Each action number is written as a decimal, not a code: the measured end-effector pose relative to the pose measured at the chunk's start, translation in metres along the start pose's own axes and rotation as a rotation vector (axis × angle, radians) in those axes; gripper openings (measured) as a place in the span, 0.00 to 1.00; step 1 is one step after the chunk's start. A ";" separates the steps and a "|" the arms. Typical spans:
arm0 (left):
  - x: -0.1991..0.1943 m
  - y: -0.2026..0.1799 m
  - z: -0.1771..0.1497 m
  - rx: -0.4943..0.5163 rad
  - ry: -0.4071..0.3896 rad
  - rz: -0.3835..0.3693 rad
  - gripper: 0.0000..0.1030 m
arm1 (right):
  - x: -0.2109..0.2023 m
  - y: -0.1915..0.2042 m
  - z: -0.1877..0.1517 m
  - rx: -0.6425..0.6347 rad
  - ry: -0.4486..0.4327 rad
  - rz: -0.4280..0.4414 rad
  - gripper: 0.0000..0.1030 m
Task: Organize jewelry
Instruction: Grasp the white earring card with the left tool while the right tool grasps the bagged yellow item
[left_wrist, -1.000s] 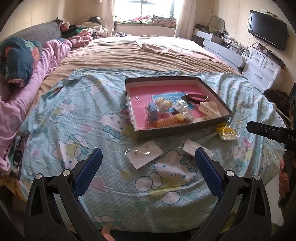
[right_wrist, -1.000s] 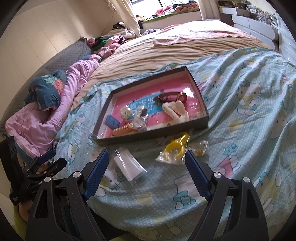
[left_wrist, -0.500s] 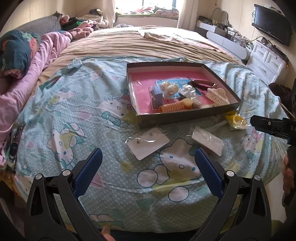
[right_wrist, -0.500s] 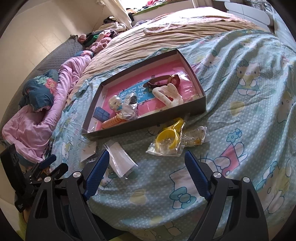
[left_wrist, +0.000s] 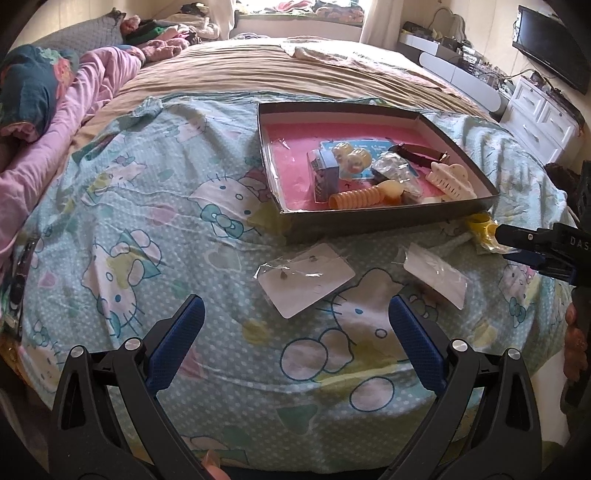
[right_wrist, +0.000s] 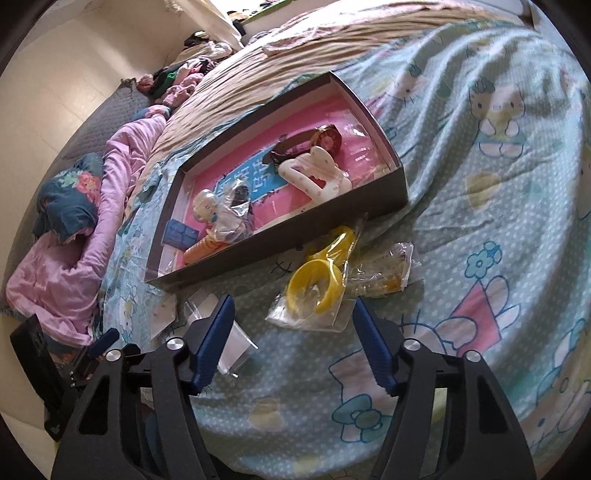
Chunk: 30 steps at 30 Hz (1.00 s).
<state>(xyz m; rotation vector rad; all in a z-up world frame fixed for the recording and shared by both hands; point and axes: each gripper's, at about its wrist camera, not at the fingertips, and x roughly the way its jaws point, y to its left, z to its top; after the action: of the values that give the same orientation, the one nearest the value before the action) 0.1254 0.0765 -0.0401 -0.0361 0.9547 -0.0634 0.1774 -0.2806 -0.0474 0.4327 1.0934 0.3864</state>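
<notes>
The job was partly done. A dark box (left_wrist: 388, 221) with a pink floor sat on the bed (left_wrist: 155, 221) and already held a white claw clip (left_wrist: 452, 181), an orange coil tie (left_wrist: 356, 196), a watch (right_wrist: 314, 142), a small blue carton (left_wrist: 325, 177) and a few wrapped trinkets.

Four packets lay loose on the sheet in front of the box: an earring card (left_wrist: 306, 278), a second clear sleeve (left_wrist: 436, 275), a bagged yellow bangle (right_wrist: 316, 286) and, touching it, a small bag of amber pieces (right_wrist: 386, 273).

The left hand-held gripper (left_wrist: 295, 332) stood wide and empty, just short of the earring card. The right hand-held gripper (right_wrist: 291, 339) had just been narrowing but gripped nothing; its jaws were apart with the bangle bag just ahead of them, not between the pads. By my reading, those four packets were what remained to be boxed.
</notes>
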 end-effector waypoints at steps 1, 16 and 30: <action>0.002 0.001 0.000 -0.002 0.005 0.000 0.91 | 0.002 -0.003 0.001 0.015 0.004 0.004 0.59; 0.037 0.014 0.006 -0.072 0.071 -0.020 0.91 | 0.009 -0.018 0.007 0.078 0.017 0.096 0.22; 0.062 -0.008 0.015 -0.002 0.075 0.009 0.68 | -0.006 -0.006 0.007 0.006 -0.009 0.093 0.19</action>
<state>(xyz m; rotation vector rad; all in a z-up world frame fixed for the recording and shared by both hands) 0.1729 0.0647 -0.0820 -0.0318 1.0300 -0.0559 0.1820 -0.2899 -0.0433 0.4916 1.0682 0.4633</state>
